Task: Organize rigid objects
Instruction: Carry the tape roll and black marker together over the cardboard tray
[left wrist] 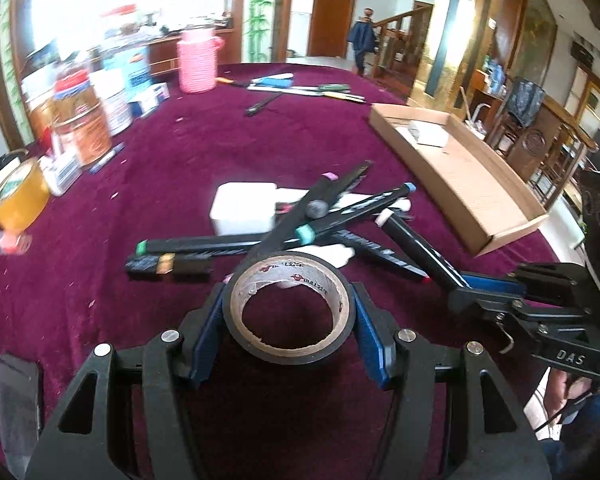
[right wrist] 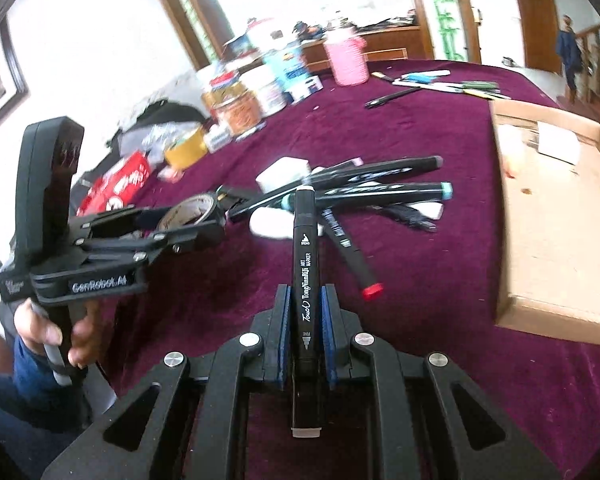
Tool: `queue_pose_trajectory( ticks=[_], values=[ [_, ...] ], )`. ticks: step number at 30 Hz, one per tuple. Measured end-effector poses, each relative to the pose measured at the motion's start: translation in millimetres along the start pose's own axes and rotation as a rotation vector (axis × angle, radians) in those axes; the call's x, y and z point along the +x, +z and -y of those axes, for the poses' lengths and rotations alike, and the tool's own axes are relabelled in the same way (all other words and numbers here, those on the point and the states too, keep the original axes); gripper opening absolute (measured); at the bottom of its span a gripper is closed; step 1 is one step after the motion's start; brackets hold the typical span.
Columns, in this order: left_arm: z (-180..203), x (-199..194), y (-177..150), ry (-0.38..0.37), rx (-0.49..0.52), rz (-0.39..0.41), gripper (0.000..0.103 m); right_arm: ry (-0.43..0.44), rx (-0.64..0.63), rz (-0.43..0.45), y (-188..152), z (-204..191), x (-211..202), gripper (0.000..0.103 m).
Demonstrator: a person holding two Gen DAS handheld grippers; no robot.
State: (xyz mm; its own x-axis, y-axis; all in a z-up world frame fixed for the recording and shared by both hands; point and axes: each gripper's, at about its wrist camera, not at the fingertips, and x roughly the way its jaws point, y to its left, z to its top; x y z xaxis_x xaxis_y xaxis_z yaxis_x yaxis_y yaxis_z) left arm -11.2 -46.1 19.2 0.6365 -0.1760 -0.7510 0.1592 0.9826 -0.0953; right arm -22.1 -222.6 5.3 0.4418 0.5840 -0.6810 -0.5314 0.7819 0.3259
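Across the whole lower frame of both views I see the maroon-clothed surface (left wrist: 172,168). At the right edge of the left wrist view lies the shallow cardboard tray (left wrist: 496,216); a white card and a small grey item, too blurred to identify, sit at its far end.

At bottom centre of the left wrist view, my left hand-held gripper (left wrist: 290,320) is clamped on a black tape roll (left wrist: 292,306), blue pads pressed to its outer wall on both sides, jaws about mid-width, the roll's hole facing the camera.

At bottom centre of the right wrist view, my right hand-held gripper (right wrist: 305,320) is nearly closed, pinching a black art marker (right wrist: 306,264) that runs straight up the frame along the fingers.

In mid-frame, beyond both tools, a heap of markers (left wrist: 332,208) lies crossed over a white box (left wrist: 244,210). In the upper left stands a pink ribbed holder (left wrist: 198,60), contents not visible.
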Motion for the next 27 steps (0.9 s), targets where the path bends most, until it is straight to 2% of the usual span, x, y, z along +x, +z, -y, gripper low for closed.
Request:
queue_pose_trajectory(
  ticks=[13, 20, 27],
  values=[
    [82.4, 6.7, 35.9, -0.08, 0.129, 0.004, 0.058, 0.005, 0.137, 0.14, -0.8, 53.8, -51.3, 0.013],
    [120.6, 21.9, 63.7, -0.126, 0.164, -0.021, 0.058, -0.037, 0.213, 0.203, 3.5, 93.7, -83.5, 0.013],
    [158.1, 46.1, 87.6, -0.153, 0.198, -0.058, 0.058, -0.086, 0.282, 0.228, 10.6, 130.9, -103.5, 0.013]
  ],
)
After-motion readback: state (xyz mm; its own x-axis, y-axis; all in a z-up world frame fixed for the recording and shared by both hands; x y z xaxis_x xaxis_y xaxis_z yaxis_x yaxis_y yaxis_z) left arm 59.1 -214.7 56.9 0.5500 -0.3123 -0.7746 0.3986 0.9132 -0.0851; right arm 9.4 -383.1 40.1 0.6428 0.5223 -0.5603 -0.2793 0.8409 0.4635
